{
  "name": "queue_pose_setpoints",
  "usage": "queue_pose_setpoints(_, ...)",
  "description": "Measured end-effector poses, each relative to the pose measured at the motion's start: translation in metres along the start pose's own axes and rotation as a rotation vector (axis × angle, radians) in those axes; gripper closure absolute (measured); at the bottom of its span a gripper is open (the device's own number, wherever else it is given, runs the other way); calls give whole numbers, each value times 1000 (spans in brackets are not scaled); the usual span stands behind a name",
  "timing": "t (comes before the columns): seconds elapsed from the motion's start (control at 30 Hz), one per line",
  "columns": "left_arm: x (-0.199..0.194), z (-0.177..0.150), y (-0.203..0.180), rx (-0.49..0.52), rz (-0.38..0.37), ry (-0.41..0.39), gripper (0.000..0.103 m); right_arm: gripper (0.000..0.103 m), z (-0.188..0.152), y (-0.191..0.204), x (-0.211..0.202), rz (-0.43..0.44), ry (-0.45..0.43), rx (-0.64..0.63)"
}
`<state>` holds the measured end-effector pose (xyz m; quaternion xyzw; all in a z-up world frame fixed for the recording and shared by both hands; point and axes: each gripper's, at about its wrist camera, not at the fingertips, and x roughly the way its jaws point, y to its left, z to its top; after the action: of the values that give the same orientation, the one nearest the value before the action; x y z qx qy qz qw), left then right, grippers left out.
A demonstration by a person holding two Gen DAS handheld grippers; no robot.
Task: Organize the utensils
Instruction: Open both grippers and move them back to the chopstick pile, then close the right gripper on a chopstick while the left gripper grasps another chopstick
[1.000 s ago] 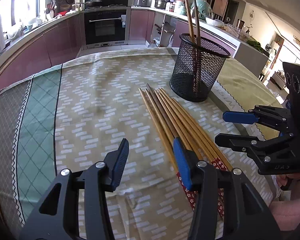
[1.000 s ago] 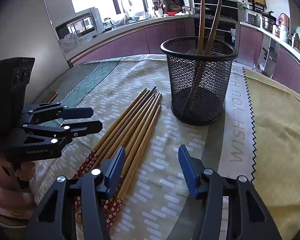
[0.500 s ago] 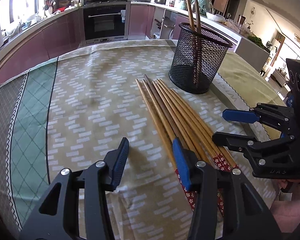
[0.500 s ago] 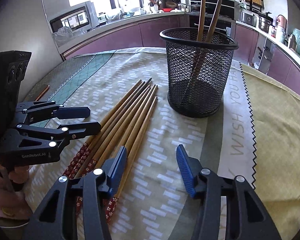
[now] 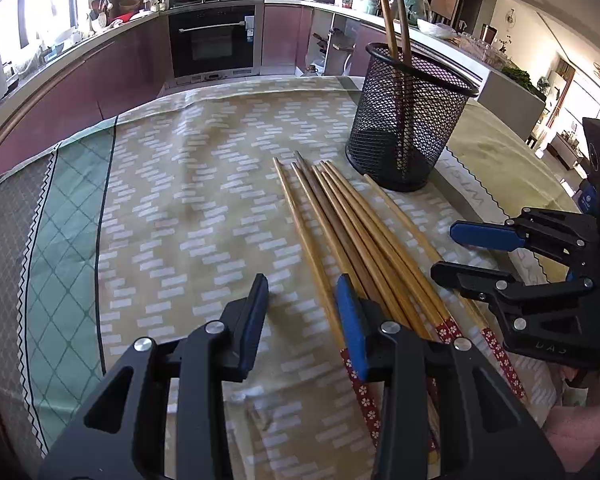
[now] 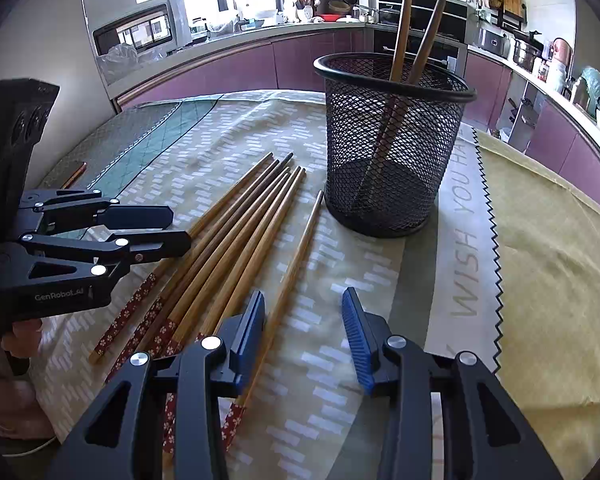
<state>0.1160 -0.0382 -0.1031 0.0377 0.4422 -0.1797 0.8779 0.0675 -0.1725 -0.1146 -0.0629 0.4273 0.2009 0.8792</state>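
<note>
Several wooden chopsticks (image 5: 360,236) (image 6: 236,232) with red flowered ends lie in a row on the tablecloth. One chopstick (image 6: 300,248) lies apart on the basket side. A black mesh basket (image 5: 408,120) (image 6: 392,152) stands beyond them with two darker chopsticks (image 5: 392,12) (image 6: 404,20) upright in it. My left gripper (image 5: 302,292) (image 6: 180,228) is closing low over the row's left edge. The outermost chopstick lies between its fingers, unpressed. My right gripper (image 6: 303,308) (image 5: 448,252) is closing too, with the separate chopstick between its fingers, close to the left pad.
A patterned tablecloth (image 5: 180,208) covers the table, with a yellow-green cloth (image 6: 548,240) to the right of the basket. A thin orange stick (image 6: 74,174) lies near the table's far left edge. Kitchen counters and an oven (image 5: 212,40) stand behind.
Both pairs of jaws have narrowed. The chopstick nearest the basket has swung away from the row and now lies apart. Both grippers sit slightly closer to the chopsticks.
</note>
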Motion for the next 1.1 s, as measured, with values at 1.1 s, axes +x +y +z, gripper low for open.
queue_pose_setpoints(1.1,-4,-6,-3,-46,-101,-6,96,97,11,-2,2,186,-11,65)
